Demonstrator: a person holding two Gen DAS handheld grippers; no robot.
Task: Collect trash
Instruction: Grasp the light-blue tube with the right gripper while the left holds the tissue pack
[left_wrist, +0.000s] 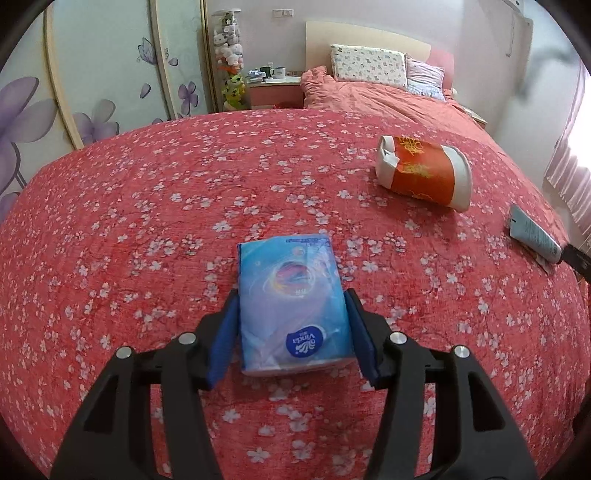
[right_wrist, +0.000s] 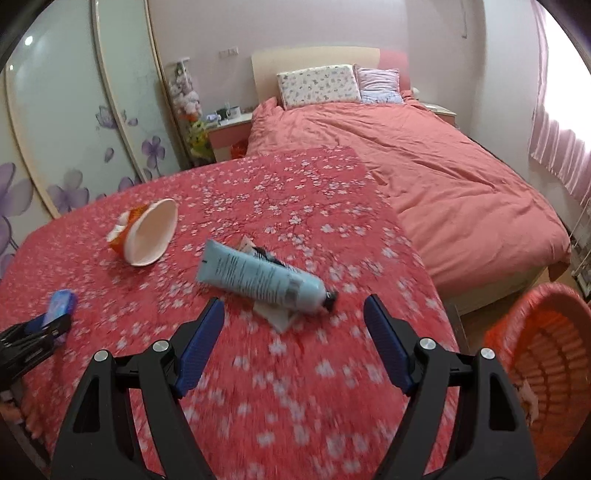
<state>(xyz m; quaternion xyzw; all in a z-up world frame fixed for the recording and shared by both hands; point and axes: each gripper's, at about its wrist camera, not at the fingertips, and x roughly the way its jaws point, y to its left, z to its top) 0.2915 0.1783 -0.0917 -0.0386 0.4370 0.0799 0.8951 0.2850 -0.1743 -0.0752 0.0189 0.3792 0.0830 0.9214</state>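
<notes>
A blue tissue pack (left_wrist: 291, 302) lies on the red flowered tablecloth (left_wrist: 147, 229), between the blue pads of my left gripper (left_wrist: 291, 299), which touch its two sides. A crushed red and white paper cup (left_wrist: 424, 171) lies on its side far right of it. A light blue tube (right_wrist: 258, 278) lies on white paper scraps (right_wrist: 277, 317), just ahead of my right gripper (right_wrist: 293, 308), which is open and empty. The cup (right_wrist: 146, 234) and the left gripper with the pack (right_wrist: 55, 310) also show in the right wrist view.
An orange plastic basket (right_wrist: 546, 354) stands on the floor past the table's right edge. A bed with a pink quilt (right_wrist: 424, 177) lies beyond the table. A wardrobe with purple flowers (left_wrist: 92, 74) is at the left.
</notes>
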